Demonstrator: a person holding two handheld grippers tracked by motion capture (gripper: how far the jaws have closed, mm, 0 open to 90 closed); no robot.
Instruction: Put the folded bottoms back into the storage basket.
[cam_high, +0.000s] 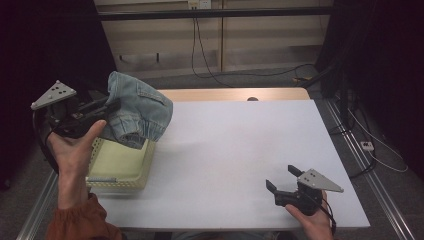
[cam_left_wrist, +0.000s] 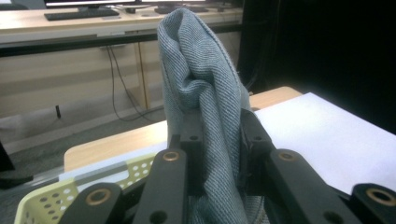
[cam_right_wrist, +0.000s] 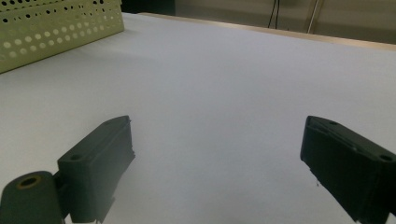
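A light-blue denim garment (cam_high: 137, 107) hangs bunched above the back of a pale yellow-green perforated basket (cam_high: 122, 167) at the table's left edge. My left gripper (cam_high: 111, 105) is shut on the denim garment (cam_left_wrist: 205, 102), whose fold rises between the two black jaws and hides whatever lies beyond it. My right gripper (cam_high: 281, 178) rests low near the table's front right, held by a hand, jaws wide apart with nothing between them. In the right gripper view my right gripper (cam_right_wrist: 217, 149) frames bare white table, with the basket (cam_right_wrist: 56, 28) at the far left.
The white table top (cam_high: 240, 145) has a wooden strip along its back edge. Cables run over the floor behind and to the right. Dark curtains stand at both sides, and a metal rail lines the table's right side.
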